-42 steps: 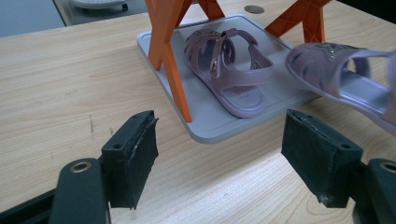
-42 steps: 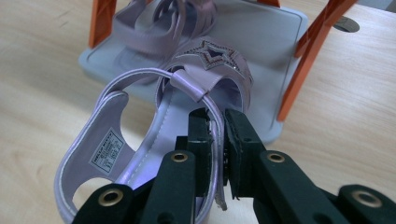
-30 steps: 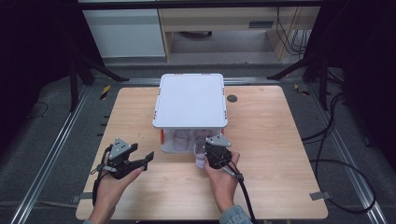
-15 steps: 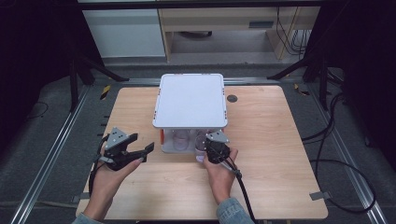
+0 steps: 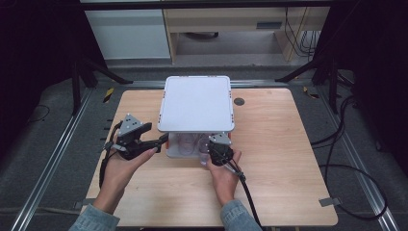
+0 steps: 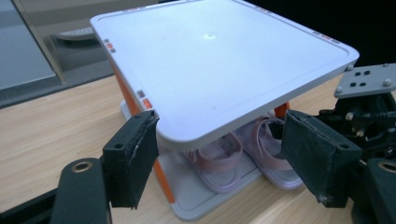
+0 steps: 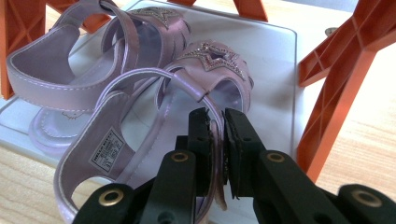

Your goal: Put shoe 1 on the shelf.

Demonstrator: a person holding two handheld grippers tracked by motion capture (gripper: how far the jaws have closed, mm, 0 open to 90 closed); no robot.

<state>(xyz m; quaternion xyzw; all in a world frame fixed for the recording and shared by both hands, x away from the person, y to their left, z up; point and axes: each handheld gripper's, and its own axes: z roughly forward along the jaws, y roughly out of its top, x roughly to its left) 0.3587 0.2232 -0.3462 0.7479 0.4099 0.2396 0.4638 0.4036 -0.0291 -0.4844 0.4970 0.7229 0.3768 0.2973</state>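
A white shelf (image 5: 196,102) on orange legs (image 7: 336,93) stands mid-table. On its lower tray (image 7: 273,56) lie two pink sandals with star trim. My right gripper (image 7: 217,140) is shut on the side strap of the nearer sandal (image 7: 154,121), at the tray's front edge; the other sandal (image 7: 93,51) lies beside it, farther in. From above, the right gripper (image 5: 212,148) sits at the shelf's front. My left gripper (image 5: 161,139) is open at the shelf's front left corner, jaws either side of the top plate's corner (image 6: 187,135) without touching. Both sandals (image 6: 243,154) show beneath.
The wooden table (image 5: 288,159) has bare room to the right and in front of the shelf. A small dark hole (image 5: 239,101) lies behind the shelf. Cables (image 5: 245,187) trail from the grippers toward the person. Metal rails run along both table sides.
My left gripper has risen and moved right, up to the shelf's front left corner. My right gripper has edged slightly toward the shelf with the sandal still in its grip.
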